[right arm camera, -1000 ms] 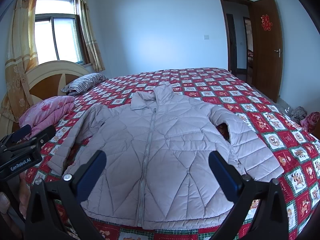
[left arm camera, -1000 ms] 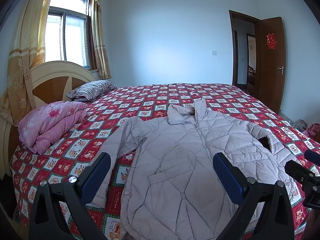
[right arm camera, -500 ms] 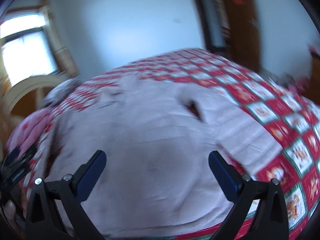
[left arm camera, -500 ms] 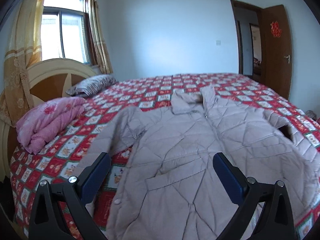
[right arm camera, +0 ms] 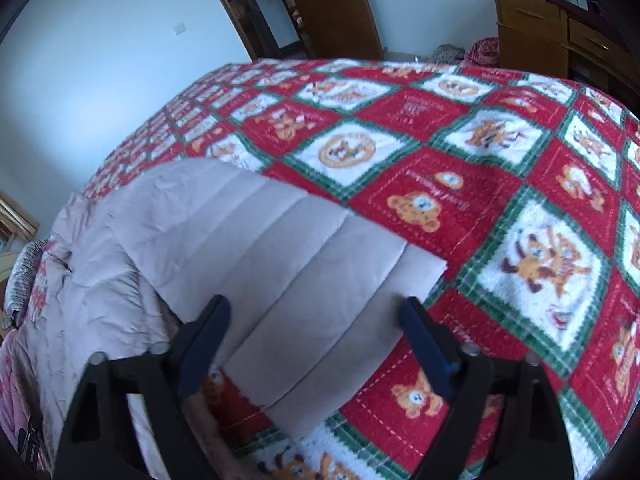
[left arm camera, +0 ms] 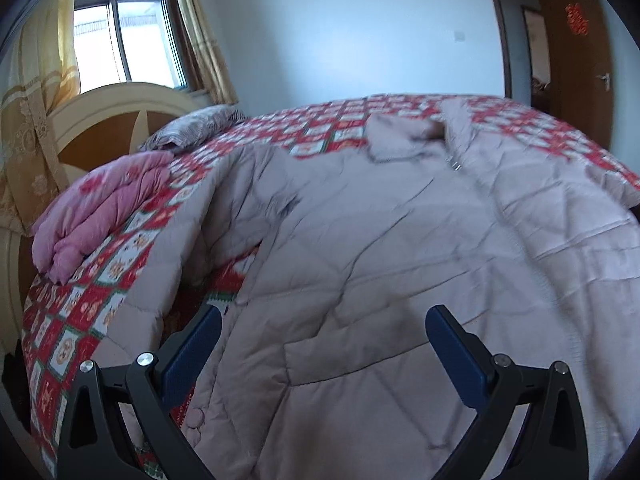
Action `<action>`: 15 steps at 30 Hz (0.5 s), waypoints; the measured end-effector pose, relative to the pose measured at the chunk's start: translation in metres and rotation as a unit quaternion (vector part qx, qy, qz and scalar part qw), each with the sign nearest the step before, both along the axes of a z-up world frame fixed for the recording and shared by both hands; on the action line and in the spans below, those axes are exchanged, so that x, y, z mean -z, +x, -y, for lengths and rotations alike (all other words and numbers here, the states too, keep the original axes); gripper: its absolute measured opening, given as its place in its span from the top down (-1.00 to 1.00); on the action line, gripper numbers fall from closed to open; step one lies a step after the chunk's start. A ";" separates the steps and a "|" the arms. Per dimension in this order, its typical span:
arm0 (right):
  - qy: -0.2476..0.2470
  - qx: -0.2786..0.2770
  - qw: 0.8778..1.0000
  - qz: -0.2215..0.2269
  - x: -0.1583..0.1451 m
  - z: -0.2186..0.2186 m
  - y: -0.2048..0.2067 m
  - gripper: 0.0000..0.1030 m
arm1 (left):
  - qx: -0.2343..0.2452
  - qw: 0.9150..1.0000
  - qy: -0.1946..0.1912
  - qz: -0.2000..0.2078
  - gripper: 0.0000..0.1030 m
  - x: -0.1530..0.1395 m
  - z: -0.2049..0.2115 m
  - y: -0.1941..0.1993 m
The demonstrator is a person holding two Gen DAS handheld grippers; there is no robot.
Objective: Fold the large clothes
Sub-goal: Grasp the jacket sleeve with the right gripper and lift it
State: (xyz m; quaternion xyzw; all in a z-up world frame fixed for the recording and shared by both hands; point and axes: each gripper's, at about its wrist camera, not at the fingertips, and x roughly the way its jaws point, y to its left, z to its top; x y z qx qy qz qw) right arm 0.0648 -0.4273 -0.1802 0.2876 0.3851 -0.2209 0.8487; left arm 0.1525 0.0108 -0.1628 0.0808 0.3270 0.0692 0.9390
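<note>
- A pale quilted jacket (left arm camera: pixel 380 264) lies front-up and zipped across a bed (right arm camera: pixel 500 168) covered in a red, green and white bear-print quilt, its collar toward the far side and its hem toward the near edge.
- The left gripper (left arm camera: pixel 324 344) hangs with jaws spread wide and empty over the jacket's lower front, near the slanted pocket; nothing sits between its blue pads (left arm camera: pixel 192 356).
- The right gripper (right arm camera: pixel 316 340) is also wide apart and empty, poised over the jacket's right sleeve (right arm camera: pixel 304 264), whose cuff end lies flat on the quilt to the right of the body.
- Risk: the padded shell looks slick and puffy, so a shallow pinch on the sleeve may slip off mid-lift and leave the fold skewed.
- Risk: a bite taken too deep could catch the quilt beneath as well as the sleeve, dragging the bedcover along.
- Risk: the left sleeve (left arm camera: pixel 188 240) trails toward the near-left edge of the bed, where a hard pull on the body could tip it over the side.
- Risk: the folded pink blanket (left arm camera: pixel 100 208) and striped pillow (left arm camera: pixel 192 132) at far left leave less room for sliding the jacket that way.
</note>
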 end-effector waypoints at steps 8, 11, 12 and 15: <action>0.001 -0.016 1.000 0.013 0.011 0.017 0.007 0.78 | -0.015 0.999 -0.021 -0.036 -0.98 0.021 -0.026 0.017; -0.023 -0.019 0.999 0.025 -0.003 0.016 0.007 0.81 | -0.014 0.999 -0.020 -0.039 -0.98 0.025 -0.032 0.013; -0.031 -0.020 0.999 0.032 -0.011 0.016 0.005 0.82 | -0.015 0.999 -0.023 -0.040 -0.98 0.027 -0.037 0.011; -0.067 -0.034 0.996 0.055 -0.039 0.007 0.003 0.82 | -0.018 0.999 -0.027 -0.042 -0.98 0.030 -0.048 0.009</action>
